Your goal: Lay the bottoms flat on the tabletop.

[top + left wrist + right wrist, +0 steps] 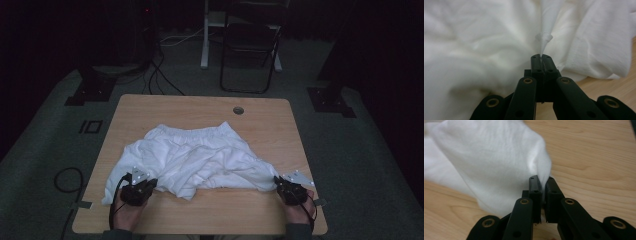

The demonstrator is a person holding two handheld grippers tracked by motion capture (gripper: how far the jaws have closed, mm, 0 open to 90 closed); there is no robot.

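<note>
Basically, both grippers were clamped on the white shorts (192, 157), which lay crumpled mid-table on the wooden table (210, 107), waistband toward the far edge, hems toward the person. The left gripper (146, 186) had its jaws fully together on a thin pinch of cloth at the near left hem; in the left gripper view the left gripper (541, 58) showed fabric squeezed into a narrow peak rising from the tips. The right gripper (281, 184) sat at the near right corner of the garment; in the right gripper view the right gripper (541, 180) held a fold of the shorts (491, 162) between nearly closed jaws, bare wood beside it.

The step looked like grasping both leg hems, probably to spread or fold the garment. To do it well: the left pinch looked thin, likely one layer only, so tension should be added slowly to avoid slipping. Both hands should lift evenly and pull apart gently until the wrinkles flatten. Keeping the cloth low over the table would stop the waistband dragging or bunching. The right bite looked deeper, so it seemed the safer anchor.
</note>
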